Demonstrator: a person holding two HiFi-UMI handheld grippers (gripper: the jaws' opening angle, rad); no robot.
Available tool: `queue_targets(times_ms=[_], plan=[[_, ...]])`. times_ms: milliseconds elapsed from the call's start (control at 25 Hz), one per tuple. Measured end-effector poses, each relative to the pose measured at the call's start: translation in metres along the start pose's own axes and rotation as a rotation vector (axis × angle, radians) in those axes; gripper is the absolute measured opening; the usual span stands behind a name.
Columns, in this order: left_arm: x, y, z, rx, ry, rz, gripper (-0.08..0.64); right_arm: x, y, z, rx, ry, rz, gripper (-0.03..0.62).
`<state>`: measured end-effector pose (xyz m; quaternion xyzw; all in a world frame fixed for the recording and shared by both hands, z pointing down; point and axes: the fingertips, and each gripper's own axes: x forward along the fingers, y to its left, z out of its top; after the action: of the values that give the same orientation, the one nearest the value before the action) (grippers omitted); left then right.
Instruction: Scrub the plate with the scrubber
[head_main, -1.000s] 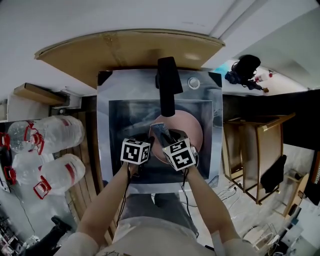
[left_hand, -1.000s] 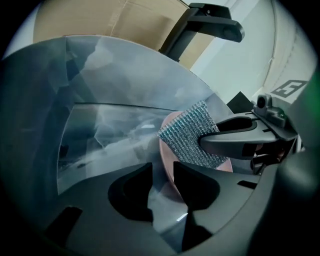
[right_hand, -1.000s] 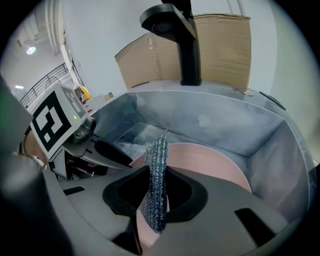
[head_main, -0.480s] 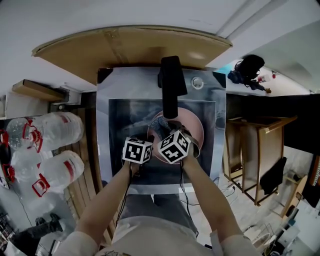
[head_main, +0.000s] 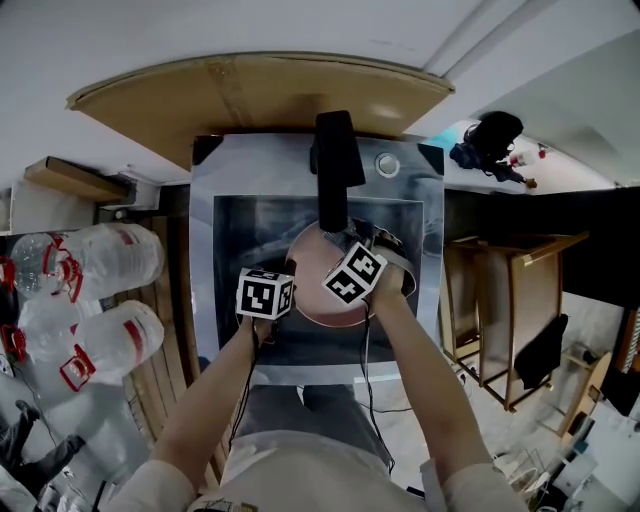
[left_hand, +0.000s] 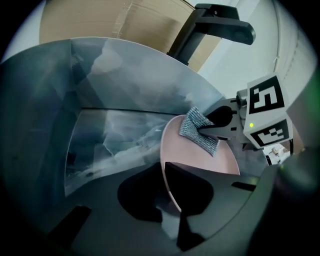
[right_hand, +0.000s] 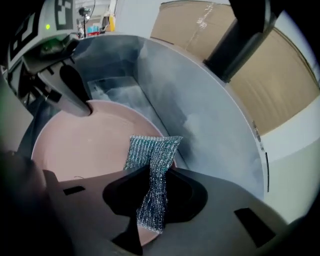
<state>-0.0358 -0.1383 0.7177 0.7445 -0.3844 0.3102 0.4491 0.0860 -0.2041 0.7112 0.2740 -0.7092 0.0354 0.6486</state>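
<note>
A pink plate (head_main: 308, 262) sits in the steel sink (head_main: 232, 225), under the black faucet (head_main: 333, 170). My left gripper (left_hand: 167, 190) has the plate's near-left rim (left_hand: 164, 150) between its jaws, which are closing and pinch the edge. The right gripper (right_hand: 152, 195) is shut on a silvery mesh scrubber (right_hand: 150, 155). The scrubber's free end lies on the plate's surface near the far rim. In the left gripper view the scrubber (left_hand: 199, 131) rests on the plate with the right gripper's finger over it.
The sink's steel walls (right_hand: 200, 115) close in around the plate. The faucet arm (left_hand: 220, 27) hangs over the basin. A brown board (head_main: 260, 95) lies behind the sink. Large water bottles (head_main: 100, 270) stand at the left, a wooden rack (head_main: 520, 300) at the right.
The right gripper has carried the scrubber from the plate's near side up toward the faucet side. The left gripper has stayed by the plate's left rim.
</note>
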Motion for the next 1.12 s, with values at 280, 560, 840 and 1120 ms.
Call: queue_targets(times_ms=[280,560,840,1120], plan=[[-0.006,0.009,0.003,-0.093,-0.040,0.015,0.028,-0.021,0.042,-0.048,-0.239,0.228,0.132,0.107],[-0.008,0.010,0.001,-0.134,-0.081,0.031,0.028,-0.046,0.134,-0.025,-0.270,0.071,0.274,0.110],[-0.008,0.009,0.003,-0.141,-0.084,0.017,0.028,-0.034,0.159,0.032,-0.300,0.006,0.309,0.110],[-0.011,0.010,0.000,-0.137,-0.086,-0.007,0.028,-0.011,0.098,0.057,-0.308,-0.078,0.199,0.123]])
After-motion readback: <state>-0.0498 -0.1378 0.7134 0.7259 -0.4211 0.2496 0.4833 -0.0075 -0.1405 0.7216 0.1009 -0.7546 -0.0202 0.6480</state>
